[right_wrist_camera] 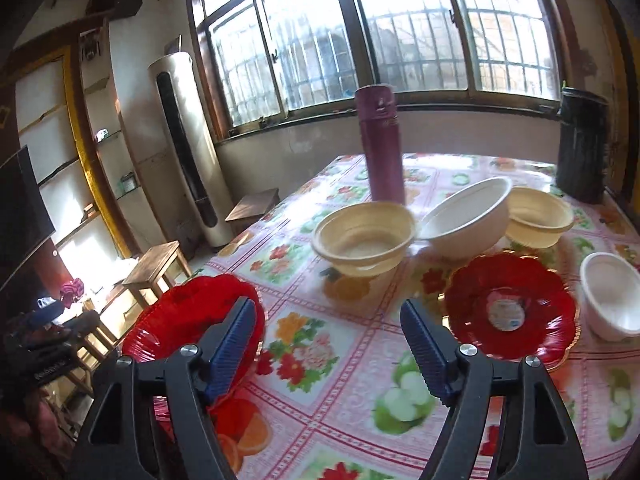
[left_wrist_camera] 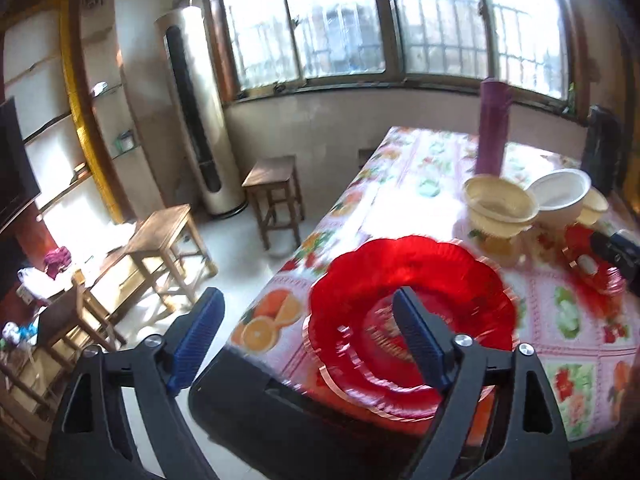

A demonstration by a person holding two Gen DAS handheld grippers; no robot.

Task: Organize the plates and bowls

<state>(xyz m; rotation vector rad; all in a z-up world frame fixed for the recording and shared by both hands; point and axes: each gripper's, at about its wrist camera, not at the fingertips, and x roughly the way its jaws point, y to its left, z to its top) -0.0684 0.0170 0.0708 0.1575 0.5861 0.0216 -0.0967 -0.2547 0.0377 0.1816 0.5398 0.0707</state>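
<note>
A stack of red scalloped plates (left_wrist_camera: 412, 280) lies at the table's near left corner; it also shows in the right wrist view (right_wrist_camera: 188, 316). My left gripper (left_wrist_camera: 308, 320) is open and empty, its right finger over the stack. Another red plate (right_wrist_camera: 508, 312) lies to the right, with a white bowl (right_wrist_camera: 612, 296) beside it. Behind stand a cream bowl (right_wrist_camera: 364, 236), a tilted white bowl (right_wrist_camera: 468, 216) and stacked cream bowls (right_wrist_camera: 540, 216). My right gripper (right_wrist_camera: 328, 320) is open and empty above the cloth, between the two red plate groups.
The table (right_wrist_camera: 320, 360) has a fruit-and-flower cloth. A purple flask (right_wrist_camera: 382, 140) and a dark cylinder (right_wrist_camera: 582, 144) stand at the back. Wooden stools (left_wrist_camera: 276, 196) and a tower air conditioner (left_wrist_camera: 196, 112) stand left of the table, on the floor.
</note>
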